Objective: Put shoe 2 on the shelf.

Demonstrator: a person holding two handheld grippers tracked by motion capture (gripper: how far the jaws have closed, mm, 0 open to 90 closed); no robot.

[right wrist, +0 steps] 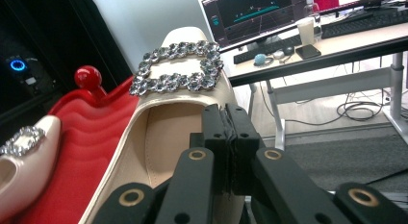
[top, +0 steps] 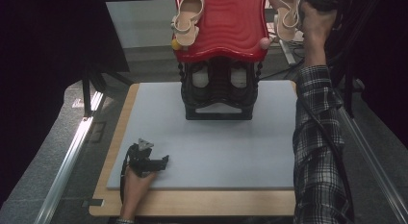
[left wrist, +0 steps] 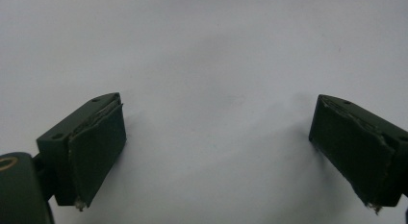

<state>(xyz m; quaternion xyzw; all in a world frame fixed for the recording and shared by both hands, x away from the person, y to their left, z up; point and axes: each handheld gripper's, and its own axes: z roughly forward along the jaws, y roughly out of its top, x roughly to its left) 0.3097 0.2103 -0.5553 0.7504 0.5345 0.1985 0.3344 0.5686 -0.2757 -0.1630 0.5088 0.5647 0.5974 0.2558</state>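
While my right tool gripped the side edge of a cream shoe with a jewelled buckle at the red rack's far right corner, my left tool rested wide open on the grey tabletop, well apart.

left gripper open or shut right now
Open: in its own view the left gripper has its jaws far apart over the bare grey mat.

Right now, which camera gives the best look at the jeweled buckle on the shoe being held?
The right gripper view: the buckle sits close and sharp on the cream shoe beyond the right gripper. The high view shows that shoe small, its buckle unclear. The left gripper view faces the grey mat.
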